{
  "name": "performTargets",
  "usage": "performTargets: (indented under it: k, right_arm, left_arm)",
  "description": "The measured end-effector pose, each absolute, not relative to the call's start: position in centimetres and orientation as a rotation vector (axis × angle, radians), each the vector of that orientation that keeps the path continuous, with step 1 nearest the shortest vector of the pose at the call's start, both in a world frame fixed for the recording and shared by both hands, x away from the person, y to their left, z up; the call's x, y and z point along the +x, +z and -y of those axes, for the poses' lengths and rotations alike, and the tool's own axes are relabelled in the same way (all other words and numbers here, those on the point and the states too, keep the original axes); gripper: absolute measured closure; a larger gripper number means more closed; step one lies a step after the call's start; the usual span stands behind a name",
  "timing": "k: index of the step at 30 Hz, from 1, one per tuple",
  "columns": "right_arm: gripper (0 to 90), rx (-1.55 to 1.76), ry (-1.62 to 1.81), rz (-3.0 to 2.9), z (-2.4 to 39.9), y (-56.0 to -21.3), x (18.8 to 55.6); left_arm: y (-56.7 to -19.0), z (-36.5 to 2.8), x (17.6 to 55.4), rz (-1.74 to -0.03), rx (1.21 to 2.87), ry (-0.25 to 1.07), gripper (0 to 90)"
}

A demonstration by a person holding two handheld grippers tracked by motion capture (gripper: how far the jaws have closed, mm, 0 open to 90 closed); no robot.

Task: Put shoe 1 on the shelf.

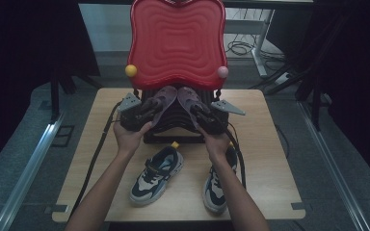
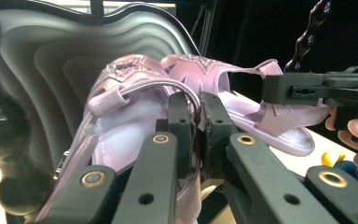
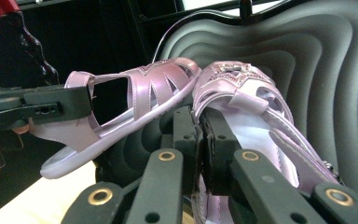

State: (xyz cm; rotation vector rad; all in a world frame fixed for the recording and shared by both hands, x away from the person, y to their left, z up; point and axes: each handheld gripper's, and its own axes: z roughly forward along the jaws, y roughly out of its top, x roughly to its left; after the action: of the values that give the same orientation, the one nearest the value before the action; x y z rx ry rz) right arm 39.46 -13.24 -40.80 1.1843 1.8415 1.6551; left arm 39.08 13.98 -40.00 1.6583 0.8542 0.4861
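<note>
Above the tabletop point(image 1: 265, 144): two lilac sandals, toes meeting over the black stand point(image 1: 173, 120). Left tongs point(image 1: 147, 109) pinch left sandal point(image 1: 163, 98)'s heel strap; right tongs point(image 1: 200, 111) likewise pinch right sandal point(image 1: 189, 97)'s.

The two sandals point(image 2: 135, 116) point(image 3: 135, 98) look like soft synthetic leather in pale lilac, with a pearly, slightly glossy shine; the toe straps carry small glittering stones. The gripper jaws, low in both gripper views, are matt black plastic with brass-coloured metal rivets. The red tray point(image 1: 176, 41), at the upper centre of the high view, is glossy moulded plastic with wavy ridges. The table point(image 1: 270, 163) shows a smooth, light wood-grain surface. The sneakers point(image 1: 156, 175) look like cloth mesh with smooth panels.
</note>
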Motion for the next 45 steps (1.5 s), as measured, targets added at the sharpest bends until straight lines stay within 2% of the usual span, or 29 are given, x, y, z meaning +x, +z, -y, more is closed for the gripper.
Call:
performTargets:
  k: [31, 45]
  right_arm:
    - [85.3, 1.083, 1.635, -1.712, 10.7, -41.8, 41.8]
    - [83.7, 1.079, 1.590, -1.712, 10.6, -43.0, 42.7]
  left_arm:
    - [-41.0, -13.1, 41.4, -0.837, 1.634, 0.581, 84.0]
    - [-42.5, -12.4, 41.9, -0.807, 1.696, 0.602, 83.6]
